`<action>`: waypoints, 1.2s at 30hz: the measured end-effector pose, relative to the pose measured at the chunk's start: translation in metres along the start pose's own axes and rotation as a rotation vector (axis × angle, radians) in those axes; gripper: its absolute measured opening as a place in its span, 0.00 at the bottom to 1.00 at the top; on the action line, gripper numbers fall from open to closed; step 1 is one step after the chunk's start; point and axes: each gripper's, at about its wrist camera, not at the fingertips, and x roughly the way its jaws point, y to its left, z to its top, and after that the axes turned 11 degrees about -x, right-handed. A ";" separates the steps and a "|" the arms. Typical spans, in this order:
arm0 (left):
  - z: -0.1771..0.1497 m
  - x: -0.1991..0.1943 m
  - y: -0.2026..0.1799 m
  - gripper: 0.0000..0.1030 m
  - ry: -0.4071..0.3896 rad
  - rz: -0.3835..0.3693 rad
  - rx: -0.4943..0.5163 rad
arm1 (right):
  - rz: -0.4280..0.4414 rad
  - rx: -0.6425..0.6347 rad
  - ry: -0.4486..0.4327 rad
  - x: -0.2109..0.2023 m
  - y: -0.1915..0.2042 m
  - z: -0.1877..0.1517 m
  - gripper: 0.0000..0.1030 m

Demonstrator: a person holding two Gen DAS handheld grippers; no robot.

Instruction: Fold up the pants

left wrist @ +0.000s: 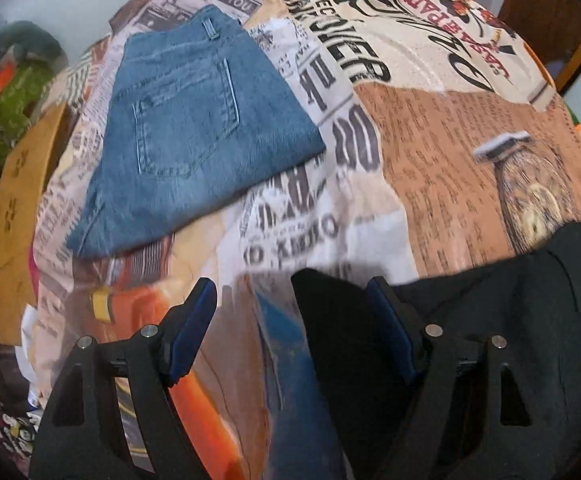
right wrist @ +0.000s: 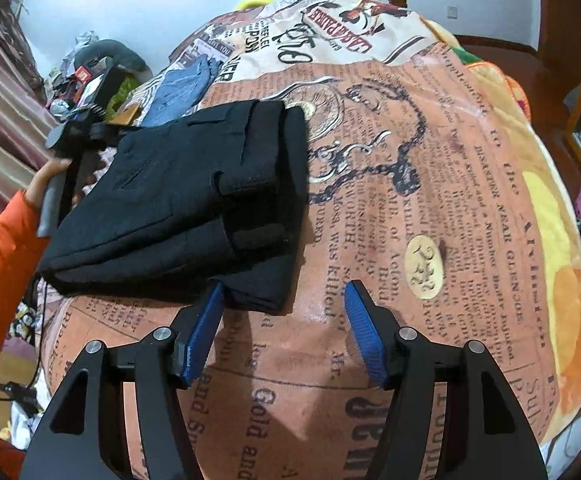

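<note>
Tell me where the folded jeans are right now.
The jeans lie folded on the printed bedspread, upper left in the left wrist view, beyond the black pants in the right wrist view.

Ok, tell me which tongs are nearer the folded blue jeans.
Left. The left tongs hover open just short of the blue jeans; the right tongs sit beyond the black pants, farther off.

The black pants (right wrist: 178, 184) are thick, matt cloth with a fuzzy, slightly rough nap. The folded jeans (left wrist: 194, 128) are faded blue denim with pale stitching. The bedspread (right wrist: 430, 184) is soft printed cloth in a newspaper pattern. The right tongs (right wrist: 286, 330) have matt black plastic arms, ribbed blue pads (right wrist: 364, 332) and shiny metal pins.
</note>
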 end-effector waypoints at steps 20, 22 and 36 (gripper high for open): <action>-0.152 -0.071 0.054 0.79 0.007 -0.191 -0.159 | -0.075 -0.014 -0.123 -0.049 0.006 0.004 0.57; -0.165 -0.076 0.055 0.79 0.000 -0.213 -0.188 | -0.069 -0.027 -0.128 -0.050 0.011 0.005 0.57; -0.176 -0.153 0.051 0.78 -0.167 -0.202 -0.131 | -0.026 -0.131 -0.141 -0.048 0.050 0.011 0.57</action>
